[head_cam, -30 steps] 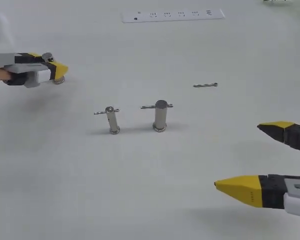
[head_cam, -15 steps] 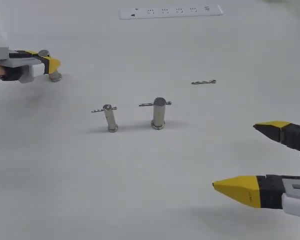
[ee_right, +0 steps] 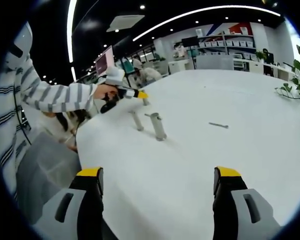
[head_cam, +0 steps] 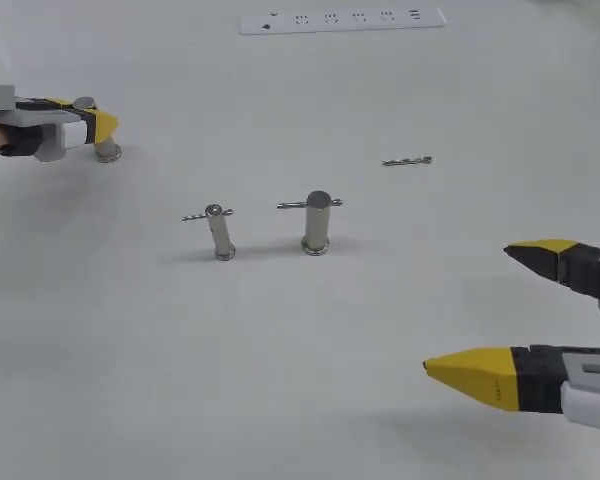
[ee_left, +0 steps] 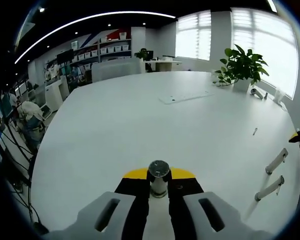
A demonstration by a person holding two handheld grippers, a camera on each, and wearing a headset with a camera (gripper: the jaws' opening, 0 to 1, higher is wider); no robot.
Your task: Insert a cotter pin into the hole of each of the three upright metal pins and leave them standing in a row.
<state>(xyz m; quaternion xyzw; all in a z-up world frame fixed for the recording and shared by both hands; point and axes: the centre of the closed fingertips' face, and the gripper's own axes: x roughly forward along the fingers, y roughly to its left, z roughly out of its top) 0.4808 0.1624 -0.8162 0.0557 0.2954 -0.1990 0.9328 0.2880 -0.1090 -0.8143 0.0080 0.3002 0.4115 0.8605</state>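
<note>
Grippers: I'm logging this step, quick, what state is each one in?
Left gripper: shut on an upright metal pin.
Right gripper: open, holding nothing.

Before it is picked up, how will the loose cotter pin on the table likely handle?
The cotter pin looks like thin wire, so it is probably light and springy. Lying flat on the smooth table, it may slide and be hard to pinch.

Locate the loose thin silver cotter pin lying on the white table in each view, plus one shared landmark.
Head view: the loose cotter pin lies upper right of centre, beyond the two upright steel pins.
Left gripper view: far right, mid-height, above those pins.
Right gripper view: right of centre, right of those pins.
Shared landmark: the two upright steel pins, each with a cotter pin through it.
</note>
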